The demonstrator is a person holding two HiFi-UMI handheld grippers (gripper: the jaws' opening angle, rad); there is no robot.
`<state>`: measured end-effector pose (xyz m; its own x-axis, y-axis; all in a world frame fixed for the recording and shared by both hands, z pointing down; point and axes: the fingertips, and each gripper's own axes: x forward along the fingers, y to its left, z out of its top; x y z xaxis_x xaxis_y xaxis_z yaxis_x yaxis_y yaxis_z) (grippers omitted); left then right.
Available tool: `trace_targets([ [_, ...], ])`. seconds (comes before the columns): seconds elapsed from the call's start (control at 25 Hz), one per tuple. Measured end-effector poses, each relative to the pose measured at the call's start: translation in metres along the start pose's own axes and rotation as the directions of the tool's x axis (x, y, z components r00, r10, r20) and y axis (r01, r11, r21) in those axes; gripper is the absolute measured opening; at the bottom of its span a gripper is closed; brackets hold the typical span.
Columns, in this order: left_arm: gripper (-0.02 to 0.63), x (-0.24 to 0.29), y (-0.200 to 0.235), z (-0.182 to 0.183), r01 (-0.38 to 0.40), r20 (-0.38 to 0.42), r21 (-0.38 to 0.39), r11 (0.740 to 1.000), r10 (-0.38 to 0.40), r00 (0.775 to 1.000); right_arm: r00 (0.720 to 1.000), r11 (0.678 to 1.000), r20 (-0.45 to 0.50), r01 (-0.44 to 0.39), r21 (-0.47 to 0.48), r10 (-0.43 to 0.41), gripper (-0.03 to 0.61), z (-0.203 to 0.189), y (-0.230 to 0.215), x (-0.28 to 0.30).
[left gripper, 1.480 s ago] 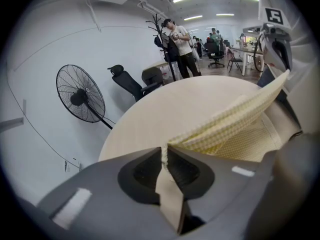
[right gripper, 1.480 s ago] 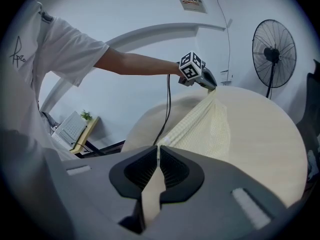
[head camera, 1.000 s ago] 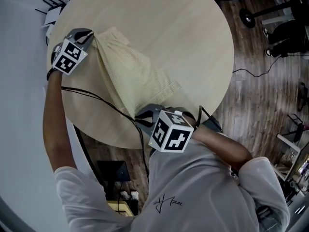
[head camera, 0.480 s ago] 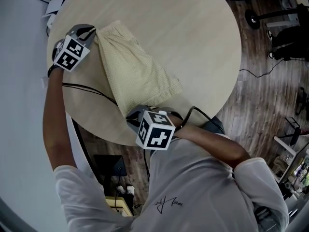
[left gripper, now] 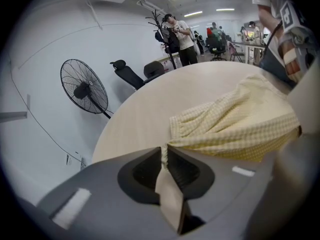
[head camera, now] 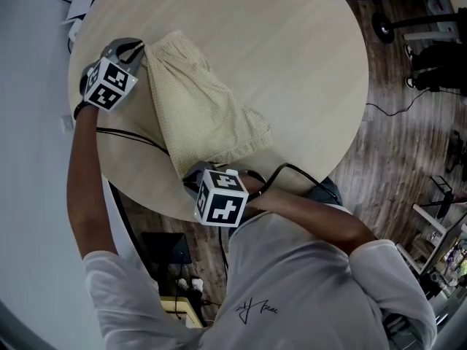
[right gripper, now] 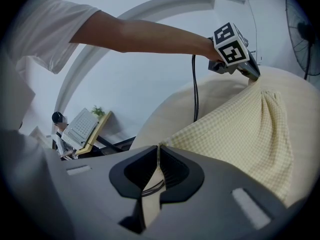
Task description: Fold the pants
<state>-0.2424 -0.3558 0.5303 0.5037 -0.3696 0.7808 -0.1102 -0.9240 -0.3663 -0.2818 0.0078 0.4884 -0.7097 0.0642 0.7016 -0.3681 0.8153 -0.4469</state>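
Left gripper view: the left gripper (left gripper: 164, 150) is clenched on a thin pinch of cloth at the gathered edge of the pants (left gripper: 240, 124), the fabric running up out of the narrow slot between its jaws. From that pinch the pale yellow checked cloth spreads away to the right over the round, light wood table (left gripper: 145, 116). Beyond the table's far rim stand a black pedestal fan (left gripper: 83, 88) against a white wall and a dark office chair (left gripper: 127, 74), with people further back in the room.

In the right gripper view, the right gripper (right gripper: 158, 148) is likewise clamped on a corner of the pants, its jaws drawn together with only the cloth's edge between them. The fabric stretches from there across the tabletop to the other gripper, which grips the opposite end, its marker cube (right gripper: 231, 44) upright above a bare outstretched arm (right gripper: 150, 34). A black cable (right gripper: 195, 89) hangs from that gripper.

The head view shows the pants lying flat as a long strip on the left half of the table, held at both ends: the far end near the table's left rim, the near end at the rim closest to the person. A wooden floor (head camera: 394, 144) surrounds the table.
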Motion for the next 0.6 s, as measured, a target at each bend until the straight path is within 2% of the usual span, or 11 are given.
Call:
trace_targets([
  [0.32, 0.089, 0.004, 0.006, 0.002, -0.050, 0.076, -0.052, 0.997, 0.054, 0.996, 1.000, 0.999, -0.009, 0.026, -0.019, -0.026, 0.013, 0.003, -0.008, 0.009],
  [0.6, 0.089, -0.013, 0.019, 0.037, -0.111, 0.206, -0.046, 0.993, 0.118, 0.971, 0.997, 0.993, -0.001, 0.074, -0.092, -0.074, 0.012, 0.007, -0.005, -0.002],
])
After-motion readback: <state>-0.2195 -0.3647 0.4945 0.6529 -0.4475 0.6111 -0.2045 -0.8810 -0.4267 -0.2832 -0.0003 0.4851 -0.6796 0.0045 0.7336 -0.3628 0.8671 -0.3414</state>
